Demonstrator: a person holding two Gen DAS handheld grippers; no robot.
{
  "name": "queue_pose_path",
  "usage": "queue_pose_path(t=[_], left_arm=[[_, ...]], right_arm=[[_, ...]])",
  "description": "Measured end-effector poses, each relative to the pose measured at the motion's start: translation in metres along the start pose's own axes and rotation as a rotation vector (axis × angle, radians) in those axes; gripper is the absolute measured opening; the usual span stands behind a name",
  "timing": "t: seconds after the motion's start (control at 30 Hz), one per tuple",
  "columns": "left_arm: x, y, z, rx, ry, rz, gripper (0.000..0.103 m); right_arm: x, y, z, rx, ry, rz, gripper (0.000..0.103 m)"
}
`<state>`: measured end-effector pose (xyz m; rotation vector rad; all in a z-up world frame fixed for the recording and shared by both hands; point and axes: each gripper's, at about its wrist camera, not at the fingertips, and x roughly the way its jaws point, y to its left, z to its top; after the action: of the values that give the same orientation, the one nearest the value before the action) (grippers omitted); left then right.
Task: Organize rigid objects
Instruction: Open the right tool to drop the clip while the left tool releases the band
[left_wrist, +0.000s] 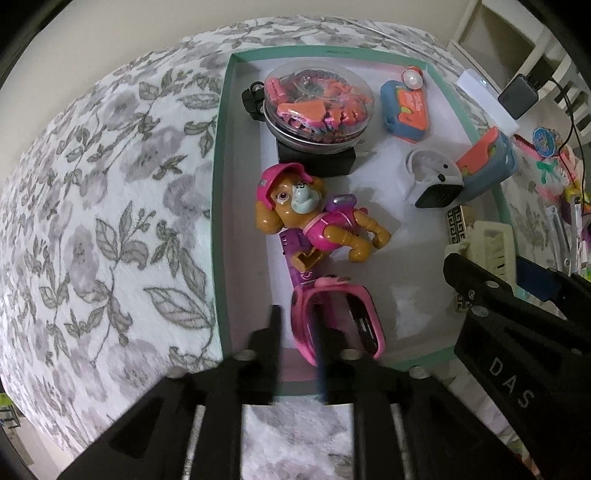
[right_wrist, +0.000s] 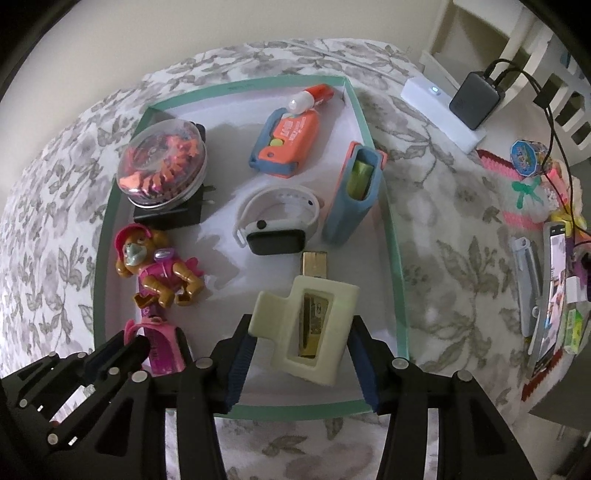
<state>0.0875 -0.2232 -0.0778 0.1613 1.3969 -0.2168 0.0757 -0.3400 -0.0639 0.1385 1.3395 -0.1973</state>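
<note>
Cream clip lies in the near right part of the teal tray, long axis running near-to-far, a gold bar beneath it. Right gripper straddles it, jaws apart, pads beside its long edges, not pressing. Left gripper, jaws partly apart around the pink watch at near left, grip unclear.
</note>
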Motion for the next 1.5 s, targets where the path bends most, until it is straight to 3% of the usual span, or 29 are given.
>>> queue_pose_path(t=[0.03,0.07,0.33,0.73,0.83,1.03,1.13,1.5], left_arm=[[-0.001,0.001,0.000,-0.003,-0.003,0.003,0.046],[-0.002,0.002,0.000,-0.005,-0.005,0.008,0.053],[-0.018,0.020,0.005,-0.055,-0.040,-0.022,0.061],[-0.059,0.060,0.009,-0.169,-0.183,-0.018,0.066],[-0.068,0.070,0.010,-0.199,-0.229,-0.024,0.085],[-0.077,0.077,0.014,-0.233,-0.261,0.009,0.086],[-0.075,0.081,0.014,-0.248,-0.258,0.016,0.086],[-0.072,0.105,0.012,-0.337,-0.254,-0.015,0.086]], right_arm=[[-0.002,-0.001,0.000,0.001,-0.006,-0.001,0.061],[-0.003,-0.001,0.001,0.002,-0.012,-0.003,0.062],[-0.022,0.000,0.006,0.003,-0.064,-0.010,0.062],[-0.062,-0.004,0.012,0.043,-0.199,0.022,0.076],[-0.067,-0.003,0.012,0.041,-0.224,0.030,0.084],[-0.071,0.002,0.012,0.018,-0.254,0.036,0.087],[-0.071,0.003,0.012,0.011,-0.257,0.036,0.098],[-0.071,0.005,0.013,-0.007,-0.267,0.033,0.101]])
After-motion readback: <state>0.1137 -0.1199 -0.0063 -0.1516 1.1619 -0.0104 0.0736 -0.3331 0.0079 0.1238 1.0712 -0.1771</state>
